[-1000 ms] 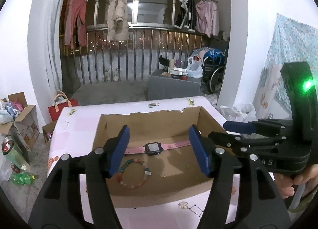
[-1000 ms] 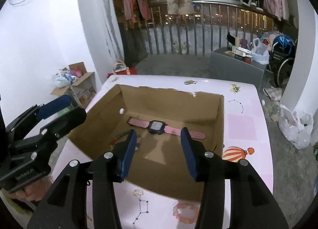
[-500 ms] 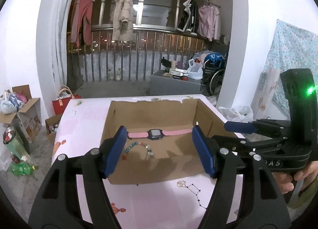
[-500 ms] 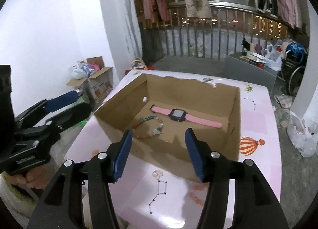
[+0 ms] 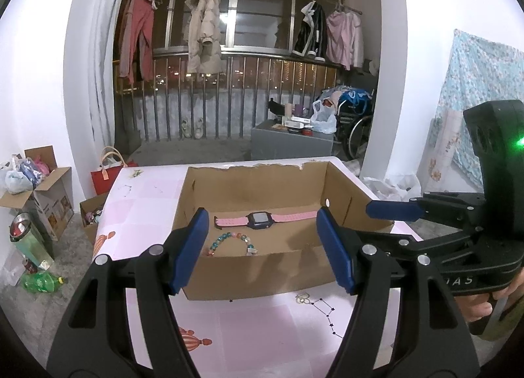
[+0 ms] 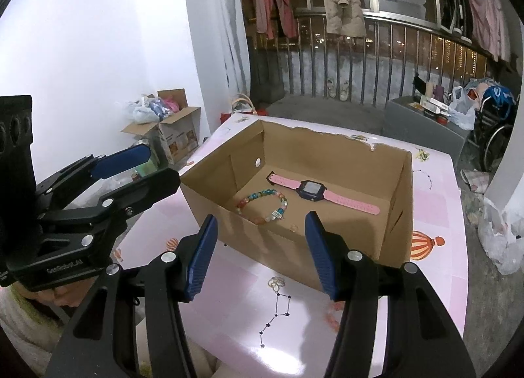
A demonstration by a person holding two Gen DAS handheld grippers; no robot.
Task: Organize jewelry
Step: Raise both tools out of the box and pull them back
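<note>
Both my jaws stand apart and empty, my left gripper (image 5: 262,250) and right gripper (image 6: 260,253) near the open brown cardboard box (image 6: 401,201) on the pink-patterned worktop (image 6: 288,332). Inside lie a pink-strapped dark-faced watch (image 6: 312,189) far and a multicoloured beaded bracelet (image 6: 265,206) nearer.

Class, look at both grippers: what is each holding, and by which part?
Nothing. The left gripper and right gripper are open and empty; the watch and bracelet lie in the box.
</note>
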